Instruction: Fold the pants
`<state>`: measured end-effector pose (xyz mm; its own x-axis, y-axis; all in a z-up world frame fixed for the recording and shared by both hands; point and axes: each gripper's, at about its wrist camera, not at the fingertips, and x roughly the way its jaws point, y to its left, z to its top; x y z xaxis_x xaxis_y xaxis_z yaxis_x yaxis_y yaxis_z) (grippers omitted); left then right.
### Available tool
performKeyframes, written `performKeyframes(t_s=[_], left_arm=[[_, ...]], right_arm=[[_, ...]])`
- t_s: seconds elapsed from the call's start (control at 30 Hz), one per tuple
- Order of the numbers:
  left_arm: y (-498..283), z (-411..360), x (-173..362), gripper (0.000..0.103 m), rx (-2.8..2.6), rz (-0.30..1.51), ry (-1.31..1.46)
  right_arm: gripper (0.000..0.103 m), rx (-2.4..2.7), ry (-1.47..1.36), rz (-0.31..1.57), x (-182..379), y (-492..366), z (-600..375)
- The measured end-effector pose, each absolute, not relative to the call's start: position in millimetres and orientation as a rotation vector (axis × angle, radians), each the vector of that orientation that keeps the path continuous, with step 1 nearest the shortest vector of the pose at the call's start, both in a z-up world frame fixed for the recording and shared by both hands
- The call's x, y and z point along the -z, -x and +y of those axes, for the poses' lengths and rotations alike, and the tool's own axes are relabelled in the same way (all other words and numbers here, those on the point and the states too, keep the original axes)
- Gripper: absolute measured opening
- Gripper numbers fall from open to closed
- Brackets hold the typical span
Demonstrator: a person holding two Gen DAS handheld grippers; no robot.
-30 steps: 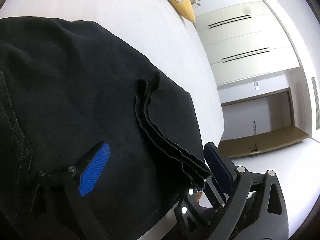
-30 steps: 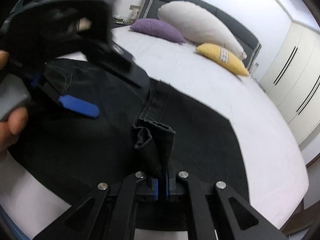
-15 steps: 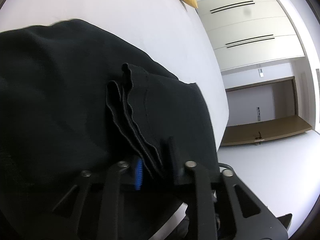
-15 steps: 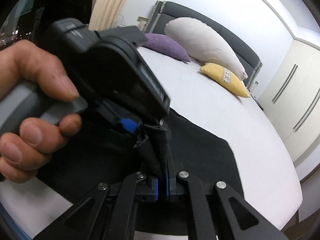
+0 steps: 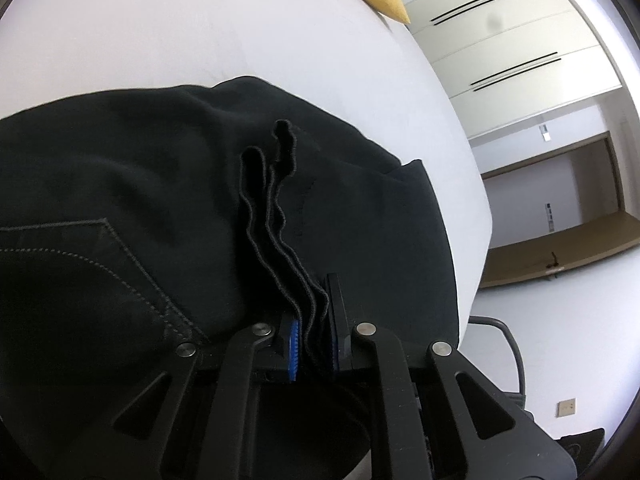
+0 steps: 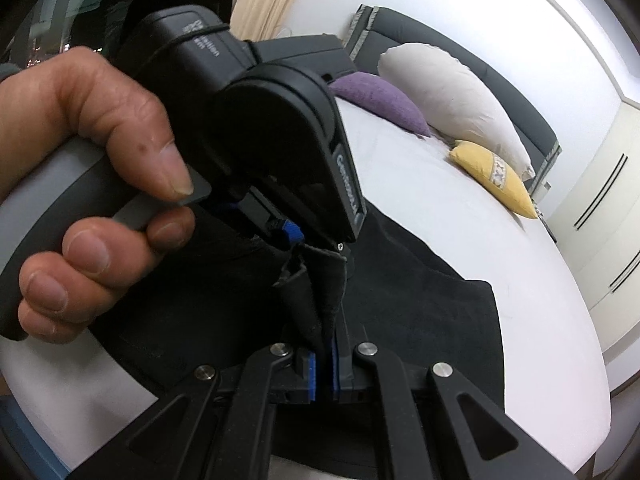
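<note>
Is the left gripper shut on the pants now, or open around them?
Shut: left gripper pinches the pants' stacked hem edges between its blue pads.

Bare white bed (image 5: 200, 32) beyond the black pants (image 5: 120, 184); pillows (image 6: 452, 92) only along the headboard.

The black matt woven-cloth pants (image 5: 120, 208) show grey topstitching and rippled, layered hems. The bed's white sheet (image 5: 200, 32) looks smooth and matt. Each matt black plastic gripper frame (image 5: 312, 400) carries shiny metal rivets and ribbed blue pads, probably rubber.
</note>
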<state>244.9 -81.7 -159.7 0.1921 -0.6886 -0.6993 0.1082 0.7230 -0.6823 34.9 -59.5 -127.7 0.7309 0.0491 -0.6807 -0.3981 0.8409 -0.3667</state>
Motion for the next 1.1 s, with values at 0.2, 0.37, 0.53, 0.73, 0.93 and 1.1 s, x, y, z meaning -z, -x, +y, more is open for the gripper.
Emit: performKeyframes(t_s=[0.2,0.37,0.53,0.73,0.93,1.1], left_arm=[[-234.3,-88.1,151.7,0.009,0.589,1.230,0.507],[-225.0,-94.4,137.2,0.009,0.578,1.174,0.439],[-230.8,-80.4,155.7,0.009,0.548,1.218,0.493],[-232.1,-79.9,172.8,0.009,0.544,1.231,0.517],[-228.1,-71.8,163.4,0.011,0.522,1.230,0.499],[-220.3,-47.9,140.8,0.013,0.418,1.182,0.401]], right_arm=[[0.006,-0.281,0.538,0.710,120.9,-46.5,-63.7],[0.006,-0.292,0.535,0.685,114.0,-33.1,-56.7],[0.006,-0.319,0.569,0.721,129.1,-36.1,-44.7],[0.012,-0.343,0.554,0.778,143.4,-39.4,-42.1],[0.047,-0.434,0.421,0.842,131.1,-38.1,-64.2],[0.051,-0.574,0.111,0.912,95.1,-46.5,-139.9]])
